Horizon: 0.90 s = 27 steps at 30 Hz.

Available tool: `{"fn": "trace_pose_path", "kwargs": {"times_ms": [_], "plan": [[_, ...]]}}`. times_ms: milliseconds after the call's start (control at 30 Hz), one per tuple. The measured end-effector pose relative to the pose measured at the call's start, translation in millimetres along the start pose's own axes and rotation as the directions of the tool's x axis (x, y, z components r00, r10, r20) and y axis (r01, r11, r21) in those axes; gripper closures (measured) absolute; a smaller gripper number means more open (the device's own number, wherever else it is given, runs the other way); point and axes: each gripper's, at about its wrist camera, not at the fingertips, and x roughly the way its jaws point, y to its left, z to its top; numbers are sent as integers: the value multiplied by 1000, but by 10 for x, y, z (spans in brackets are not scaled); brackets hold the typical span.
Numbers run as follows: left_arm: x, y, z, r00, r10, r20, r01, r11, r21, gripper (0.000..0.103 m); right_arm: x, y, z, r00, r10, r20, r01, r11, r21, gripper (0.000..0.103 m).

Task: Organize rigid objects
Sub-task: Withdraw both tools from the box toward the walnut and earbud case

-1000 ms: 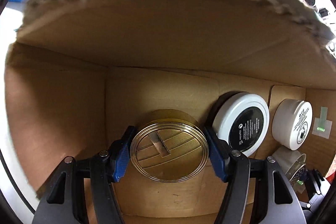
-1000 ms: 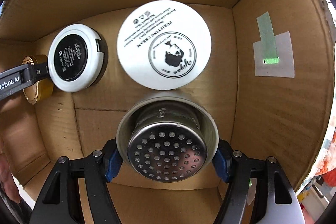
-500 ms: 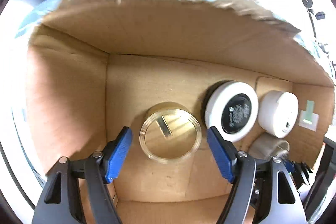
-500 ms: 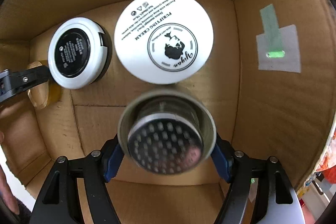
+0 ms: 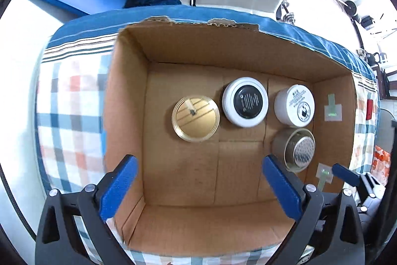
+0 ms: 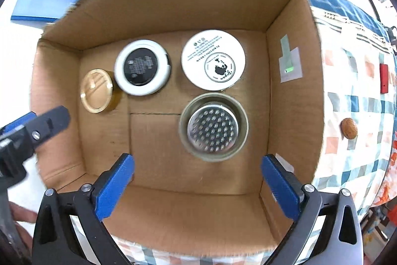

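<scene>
- Your left hand-held gripper and right hand-held gripper hover spread wide, holding nothing.
- Below, the cardboard box holds four round containers: gold tin, black-topped white compact, white cream jar, perforated metal shaker.
- A walnut lies outside on checked cloth.

Both wrist cameras look steeply down from above into the open brown cardboard box, each near its front wall, with blue-padded tongs at the bottom of frame. The left view sits nearer the box's left front corner, the right view nearer the right front corner. Both share the box floor and the checked bed cover around it.
</scene>
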Motion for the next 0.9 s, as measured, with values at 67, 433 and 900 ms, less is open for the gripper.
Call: {"fn": "trace_pose_path", "kwargs": {"times_ms": [67,433,900], "plan": [[-114,132,7,1000,-16,21,17,1000,-13,0,-95,-6,-99,1000,-9,29,10,1000,-13,0],[-531,5,-508,988,-11,156,12,1000,-10,0,-656,-44,-572,993,0,120,7,998,-57,0],[-1064,-216,-965,969,-9,248,12,1000,-7,0,-1311,-126,-1101,975,65,214,-40,992,-119,0]]}}
